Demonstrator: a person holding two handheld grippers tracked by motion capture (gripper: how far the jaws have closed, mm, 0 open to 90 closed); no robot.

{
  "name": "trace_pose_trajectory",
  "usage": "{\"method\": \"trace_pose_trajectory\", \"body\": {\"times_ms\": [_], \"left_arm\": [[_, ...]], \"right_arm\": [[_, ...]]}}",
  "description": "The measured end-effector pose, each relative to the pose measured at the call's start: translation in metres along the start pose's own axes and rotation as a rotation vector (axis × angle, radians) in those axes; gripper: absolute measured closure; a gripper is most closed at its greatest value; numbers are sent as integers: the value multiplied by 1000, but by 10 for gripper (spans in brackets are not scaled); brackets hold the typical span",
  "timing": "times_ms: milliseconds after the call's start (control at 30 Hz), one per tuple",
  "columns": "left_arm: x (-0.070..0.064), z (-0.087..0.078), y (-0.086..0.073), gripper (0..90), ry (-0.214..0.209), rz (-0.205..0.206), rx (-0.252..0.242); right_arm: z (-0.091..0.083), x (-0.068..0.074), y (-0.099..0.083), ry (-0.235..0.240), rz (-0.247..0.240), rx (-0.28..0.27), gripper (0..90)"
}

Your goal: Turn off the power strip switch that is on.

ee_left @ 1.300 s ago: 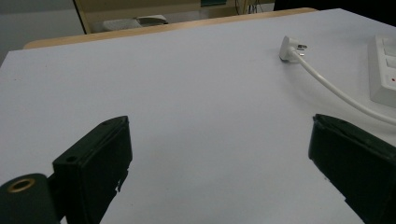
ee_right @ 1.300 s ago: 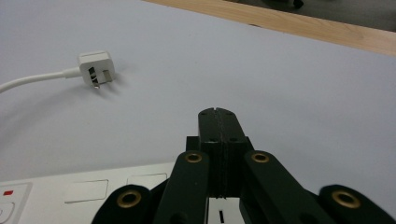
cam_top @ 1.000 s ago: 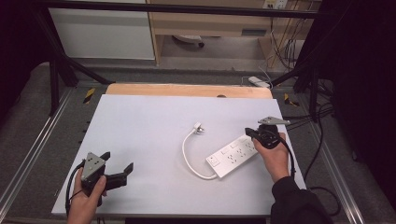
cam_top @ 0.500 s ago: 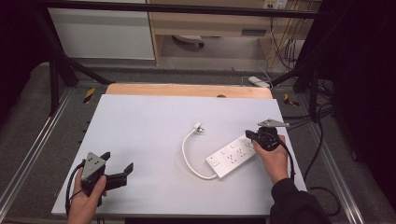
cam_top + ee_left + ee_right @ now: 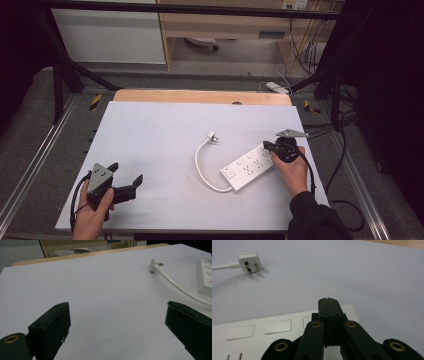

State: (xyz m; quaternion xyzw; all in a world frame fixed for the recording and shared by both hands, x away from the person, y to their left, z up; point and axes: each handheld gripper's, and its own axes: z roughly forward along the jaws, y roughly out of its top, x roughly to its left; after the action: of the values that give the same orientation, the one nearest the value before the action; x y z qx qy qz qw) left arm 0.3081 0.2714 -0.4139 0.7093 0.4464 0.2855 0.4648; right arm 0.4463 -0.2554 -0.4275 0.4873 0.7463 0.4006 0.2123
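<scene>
1. Power strip [image 5: 248,168] lies right of centre on the table [image 5: 150,130], its cord [image 5: 202,167] curling left to the plug [image 5: 213,136] further back.
2. Right gripper [image 5: 274,148], jaws closed with nothing between them, sits over the strip's far end, likely pressing or nudging it.
3. Left gripper [image 5: 126,175] waits near-left, jaws wide apart.
4. Next: probably fetching the plug.
5. No containers.

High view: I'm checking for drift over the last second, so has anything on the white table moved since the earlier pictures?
Nothing visibly changed. The right gripper stays at the far end of the white power strip, jaws together, holding nothing. The left gripper stays open near the table's near left corner. The white plug and its curved white cord lie where they were.
</scene>
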Motion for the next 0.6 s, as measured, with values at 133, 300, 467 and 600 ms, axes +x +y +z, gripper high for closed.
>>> {"method": "trace_pose_trajectory", "body": {"times_ms": [133, 300, 467, 600], "left_arm": [[0, 0, 0, 63, 0, 0, 0], [0, 0, 0, 63, 1, 1, 1], [0, 0, 0, 63, 0, 2, 1], [0, 0, 0, 63, 0, 2, 2]], "right_arm": [[2, -1, -1, -5, 2, 5, 900], [4, 0, -1, -5, 5, 8, 900], [6, 0, -2, -4, 6, 13, 900], [7, 0, -2, -4, 13, 16, 900]]}}
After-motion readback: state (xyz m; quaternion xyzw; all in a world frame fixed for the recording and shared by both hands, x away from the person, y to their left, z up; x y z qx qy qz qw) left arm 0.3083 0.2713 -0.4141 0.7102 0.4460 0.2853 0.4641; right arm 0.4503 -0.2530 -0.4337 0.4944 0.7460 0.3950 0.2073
